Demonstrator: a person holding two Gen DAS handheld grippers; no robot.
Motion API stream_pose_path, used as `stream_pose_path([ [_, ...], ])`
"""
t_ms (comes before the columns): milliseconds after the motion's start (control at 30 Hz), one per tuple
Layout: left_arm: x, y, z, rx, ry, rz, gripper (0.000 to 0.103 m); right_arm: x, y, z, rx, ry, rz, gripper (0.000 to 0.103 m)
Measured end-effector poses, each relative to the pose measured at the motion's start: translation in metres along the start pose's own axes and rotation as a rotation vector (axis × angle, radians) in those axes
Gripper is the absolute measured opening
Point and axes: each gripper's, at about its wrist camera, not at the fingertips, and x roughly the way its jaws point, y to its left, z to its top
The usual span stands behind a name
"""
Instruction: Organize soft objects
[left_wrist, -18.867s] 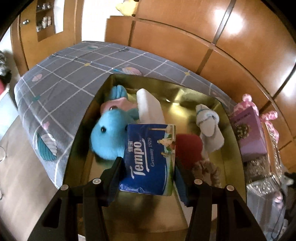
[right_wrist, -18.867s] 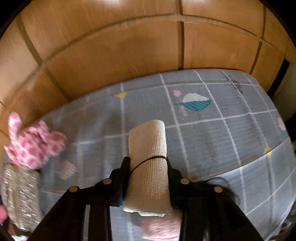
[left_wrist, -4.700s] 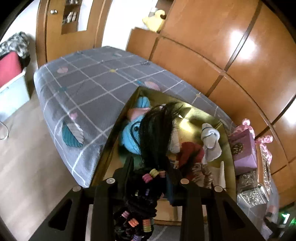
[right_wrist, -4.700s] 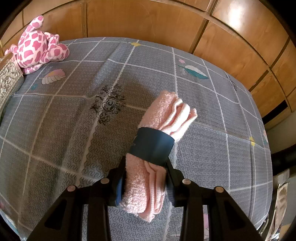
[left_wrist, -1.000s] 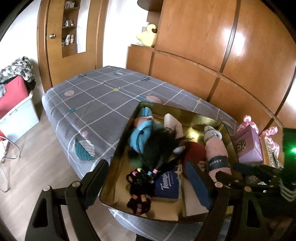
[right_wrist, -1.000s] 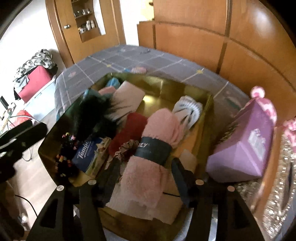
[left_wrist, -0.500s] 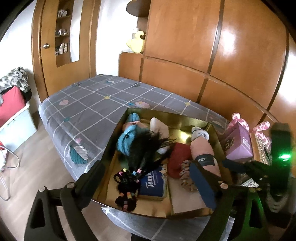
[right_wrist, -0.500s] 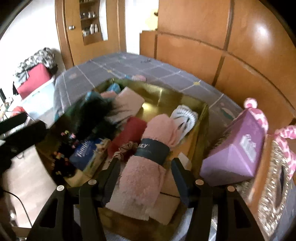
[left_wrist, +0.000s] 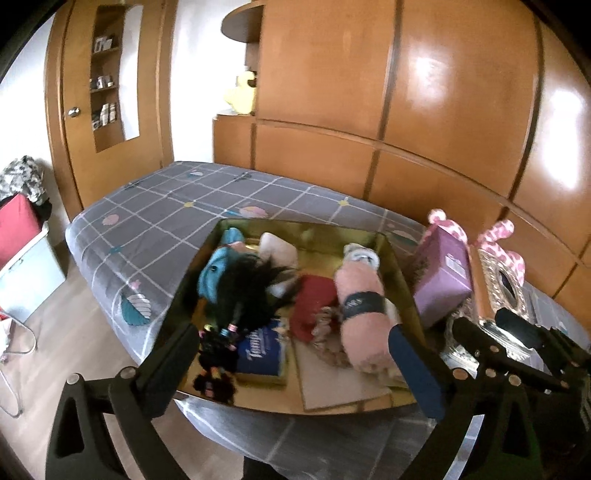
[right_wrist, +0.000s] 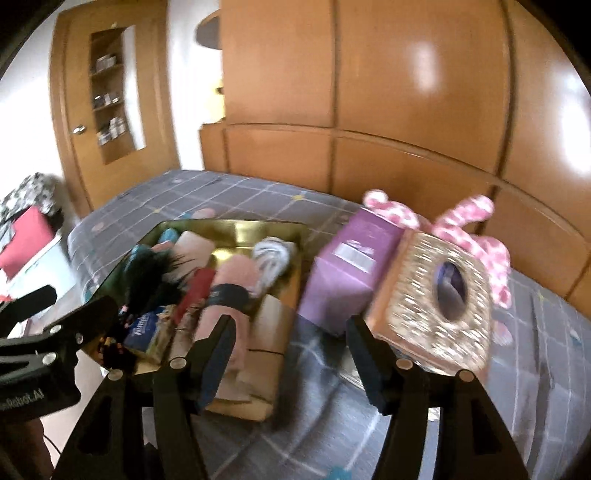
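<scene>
My left gripper (left_wrist: 295, 365) is spread as wide as it goes, its jaws having just been opening, with nothing between the pads; the gold tray (left_wrist: 325, 404) only shows through the gap from a distance. My right gripper (right_wrist: 291, 354) is released too, its jaws having just eased further apart, and they frame bare bedspread (right_wrist: 317, 373) and the tray's near right corner, not any object.

I judge the sorting nearly done. In the left wrist view the tray at center holds the rolled pink towel (left_wrist: 360, 317) with its dark band at center right, the black wig (left_wrist: 243, 291) left of center, the blue tissue pack (left_wrist: 258, 350) below it, a blue plush (left_wrist: 214, 267) at upper left, a red cloth (left_wrist: 310, 306) in the middle and a striped sock (left_wrist: 360, 254) at the upper right. The 1 soft thing I can see outside the tray is the pink spotted plush (right_wrist: 476, 229), in the right wrist view's upper right, behind the purple box (right_wrist: 347, 266) and the glittery tissue box (right_wrist: 439, 295).

For room: the tray sits at the bed's near edge, floor just below in the lower left. The bedspread beyond the tray, toward the upper left, lies open. The 2 boxes crowd the right, so reaching that plush means going over or round them.
</scene>
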Motion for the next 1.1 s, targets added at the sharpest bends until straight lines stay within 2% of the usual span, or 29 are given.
stream_pose_path([
  [200, -0.006, -0.020, -0.007, 0.032, -0.006, 0.005, 0.103, -0.016, -0.022, -0.014, 0.050, -0.022, -0.075, 0.063],
  [400, -0.011, -0.027, -0.010, 0.050, -0.022, 0.036, 0.103, -0.024, -0.034, -0.018, 0.076, -0.045, -0.108, 0.063],
  [1100, -0.009, -0.025, -0.010, 0.035, -0.012, 0.038, 0.103, -0.027, -0.037, -0.018, 0.086, -0.052, -0.121, 0.063],
])
